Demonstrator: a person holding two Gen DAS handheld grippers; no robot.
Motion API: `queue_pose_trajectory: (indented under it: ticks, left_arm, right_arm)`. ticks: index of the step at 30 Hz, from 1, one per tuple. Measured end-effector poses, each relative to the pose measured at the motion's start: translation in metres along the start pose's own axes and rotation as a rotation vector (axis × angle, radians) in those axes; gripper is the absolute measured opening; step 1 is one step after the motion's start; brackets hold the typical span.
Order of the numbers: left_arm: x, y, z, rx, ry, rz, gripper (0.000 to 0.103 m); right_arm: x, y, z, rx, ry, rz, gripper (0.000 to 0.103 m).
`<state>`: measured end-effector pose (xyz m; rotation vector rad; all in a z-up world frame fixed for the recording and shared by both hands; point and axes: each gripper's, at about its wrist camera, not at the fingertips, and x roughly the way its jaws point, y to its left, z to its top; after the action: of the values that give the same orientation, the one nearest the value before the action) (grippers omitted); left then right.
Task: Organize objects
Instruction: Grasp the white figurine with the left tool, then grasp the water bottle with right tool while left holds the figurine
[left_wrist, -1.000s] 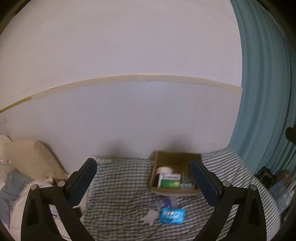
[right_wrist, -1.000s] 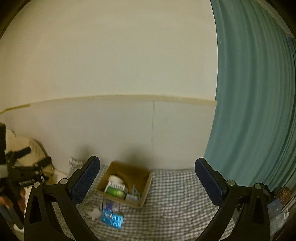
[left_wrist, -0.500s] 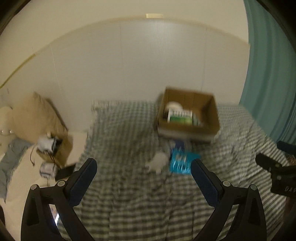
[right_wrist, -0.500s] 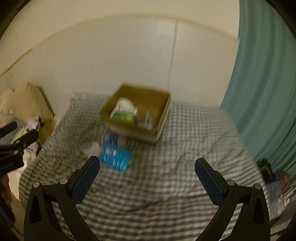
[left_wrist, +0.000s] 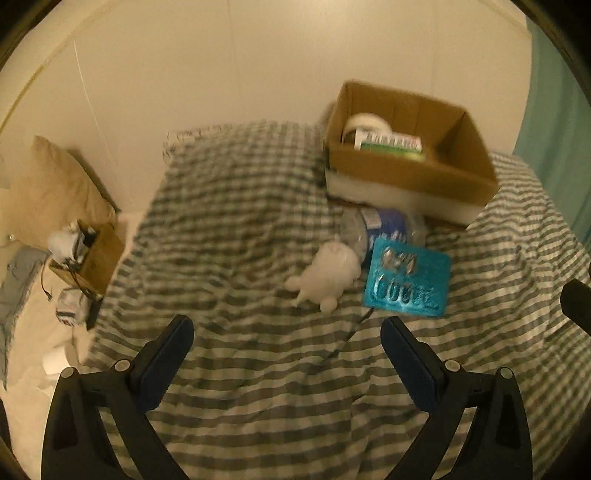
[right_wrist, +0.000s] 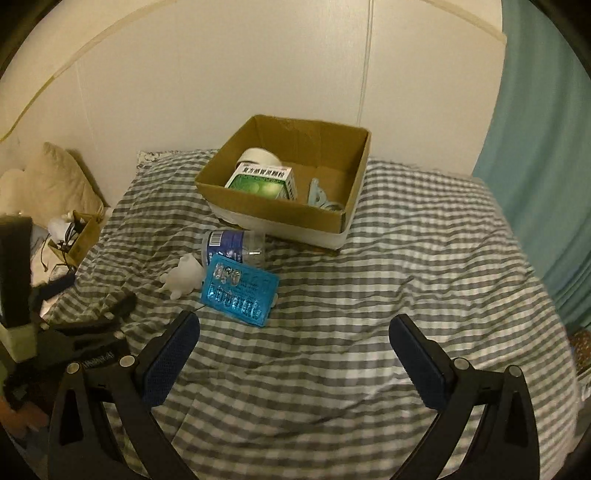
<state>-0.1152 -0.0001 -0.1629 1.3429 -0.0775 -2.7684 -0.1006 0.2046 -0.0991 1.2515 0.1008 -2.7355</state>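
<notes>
We see a dim room under warm, yellowish light. The left wrist view is smeared with motion blur: the cardboard box (left_wrist: 406, 162) beyond the right finger has soft, doubled edges, and the checks of the bedspread (left_wrist: 240, 221) ahead of the fingers run together. The right wrist view is sharper; print on the green carton (right_wrist: 264, 181) shows, though we cannot read it. Foil on the blue blister pack (right_wrist: 240, 288), just past the left finger, glints. Shadows are soft and faint. Fisheye distortion bows the wall, and black vignetting rings both frames.
</notes>
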Motion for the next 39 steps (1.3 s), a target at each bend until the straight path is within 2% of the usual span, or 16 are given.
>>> queue_pose_trajectory:
  ticks: [7,17,20,21,23,24,27,33,39]
  left_arm:
    - [0.039,-0.019,0.005,0.102,0.001,0.004,0.103]
    - [0.117,-0.019,0.027,0.105,0.060,-0.042,0.102]
    - [0.131,-0.023,0.028,0.126,0.071,-0.069,0.097]
    - [0.135,-0.025,0.028,0.132,0.076,-0.096,0.090]
    - [0.136,-0.027,0.026,0.143,0.076,-0.125,0.079]
    - [0.134,-0.029,0.025,0.154,0.072,-0.143,0.069]
    - [0.126,-0.026,0.024,0.159,0.057,-0.151,0.049]
    - [0.093,-0.003,0.023,0.108,0.024,-0.222,0.049]
    - [0.063,0.004,0.025,0.114,0.011,-0.260,0.049]
  right_arm:
    - [0.057,0.004,-0.002,0.016,0.056,-0.020,0.103]
    - [0.121,-0.003,0.012,0.079,0.079,-0.019,0.103]
    - [0.139,-0.001,0.012,0.088,0.097,-0.002,0.103]
    - [0.145,0.001,0.012,0.086,0.103,0.001,0.103]
    - [0.154,0.004,0.012,0.080,0.116,0.013,0.103]
    - [0.156,0.005,0.011,0.077,0.118,0.015,0.103]
    - [0.159,0.005,0.010,0.075,0.122,0.011,0.103]
    - [0.150,0.003,0.011,0.092,0.105,0.003,0.103]
    - [0.140,0.013,0.017,0.092,0.076,0.026,0.103]
